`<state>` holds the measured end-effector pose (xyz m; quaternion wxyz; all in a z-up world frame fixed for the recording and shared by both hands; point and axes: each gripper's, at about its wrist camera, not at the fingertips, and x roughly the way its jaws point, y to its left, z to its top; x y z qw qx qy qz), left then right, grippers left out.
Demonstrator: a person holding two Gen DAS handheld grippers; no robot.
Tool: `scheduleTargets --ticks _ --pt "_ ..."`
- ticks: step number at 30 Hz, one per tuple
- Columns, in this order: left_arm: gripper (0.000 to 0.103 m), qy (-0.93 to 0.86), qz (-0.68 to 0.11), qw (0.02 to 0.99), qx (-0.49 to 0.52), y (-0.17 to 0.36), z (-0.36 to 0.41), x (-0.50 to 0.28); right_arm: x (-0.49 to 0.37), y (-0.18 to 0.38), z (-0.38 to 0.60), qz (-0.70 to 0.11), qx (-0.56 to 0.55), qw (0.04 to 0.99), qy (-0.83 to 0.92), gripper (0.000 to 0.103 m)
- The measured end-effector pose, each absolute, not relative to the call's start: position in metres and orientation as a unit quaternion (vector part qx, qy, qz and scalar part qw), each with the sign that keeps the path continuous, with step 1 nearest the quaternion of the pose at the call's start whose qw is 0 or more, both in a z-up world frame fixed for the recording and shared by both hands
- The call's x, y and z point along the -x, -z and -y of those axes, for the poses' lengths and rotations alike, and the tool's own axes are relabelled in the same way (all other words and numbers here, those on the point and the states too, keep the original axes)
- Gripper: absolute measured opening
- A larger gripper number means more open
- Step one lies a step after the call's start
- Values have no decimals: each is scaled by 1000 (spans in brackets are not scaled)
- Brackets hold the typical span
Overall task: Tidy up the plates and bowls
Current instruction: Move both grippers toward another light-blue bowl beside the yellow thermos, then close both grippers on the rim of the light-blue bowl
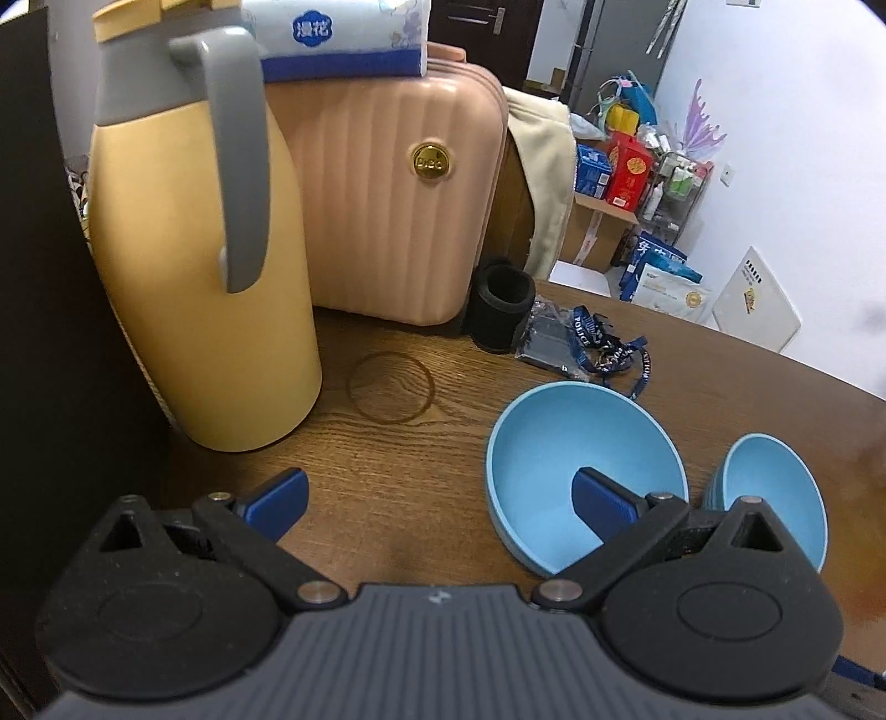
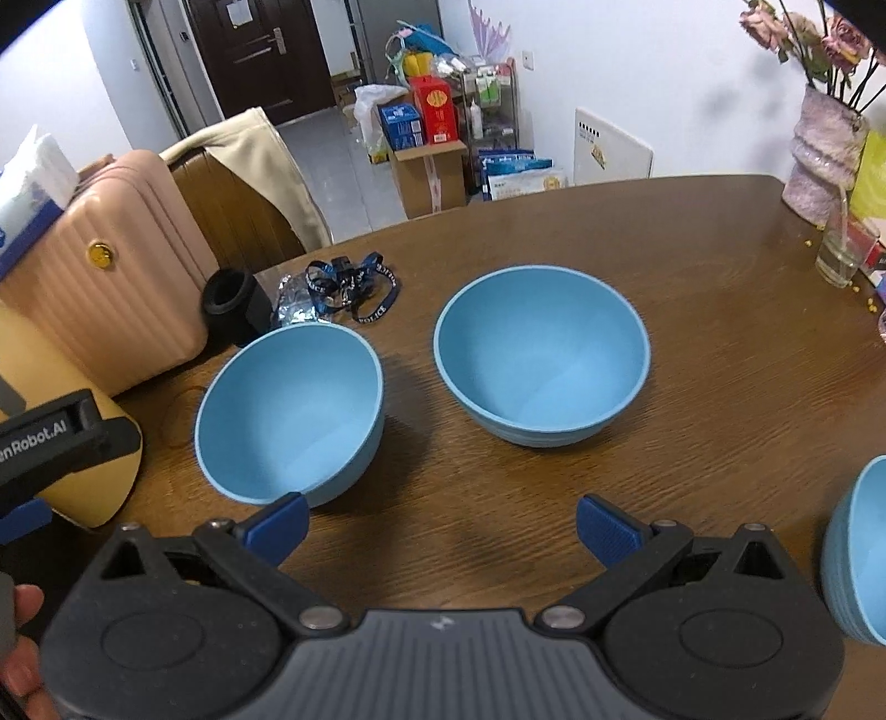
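The left gripper (image 1: pixel 440 495) was wide open and held nothing. Its right finger (image 1: pixel 603 501) stood in front of the left blue bowl (image 2: pixel 290 412). That bowl sat on the brown table (image 2: pixel 720 354) and tipped a little toward the camera. The middle blue bowl (image 2: pixel 541 354) stood flat with its mouth up, near the first but apart. A third bowl (image 2: pixel 858 554) showed at the right edge. The right gripper (image 2: pixel 442 526) was wide open too, over bare wood. Bowls are round, so no long side.

A lived-in home, wooden dining table (image 2: pixel 692 288), pink suitcase (image 1: pixel 387 194) and yellow thermos (image 1: pixel 183 277) at its left edge, flower vase (image 2: pixel 825 160) at the far right corner, cluttered shelf (image 2: pixel 493 94) beside the door (image 2: pixel 260 50)
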<state>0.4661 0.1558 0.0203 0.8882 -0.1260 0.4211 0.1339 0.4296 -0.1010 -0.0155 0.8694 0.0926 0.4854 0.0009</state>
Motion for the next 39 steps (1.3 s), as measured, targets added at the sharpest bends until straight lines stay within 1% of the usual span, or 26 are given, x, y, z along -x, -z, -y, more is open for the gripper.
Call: scheduleTargets --ticks 13,22,30,32,34,35,39 --pt "103 -146 -447 872 134 11 -165 -507 -471 43 81 -518 -95 850 5 103" --pt "102 -148 -460 867 117 33 -165 -534 -497 67 68 -535 -95 839 15 103" --pt "83 -137 -476 862 107 52 -163 -550 -514 87 62 -548 -99 830 22 99" --pt "75 -133 -481 860 106 57 -162 -554 -517 92 61 -550 -100 829 22 97" --pt "70 -129 -485 859 105 61 -162 -556 -520 96 60 -553 -104 827 20 93" --pt "65 -126 -486 858 105 63 -161 -558 -521 98 59 -553 -106 826 19 92" --pt "58 -117 -493 855 109 70 -159 -563 -524 106 58 -557 -113 823 17 82"
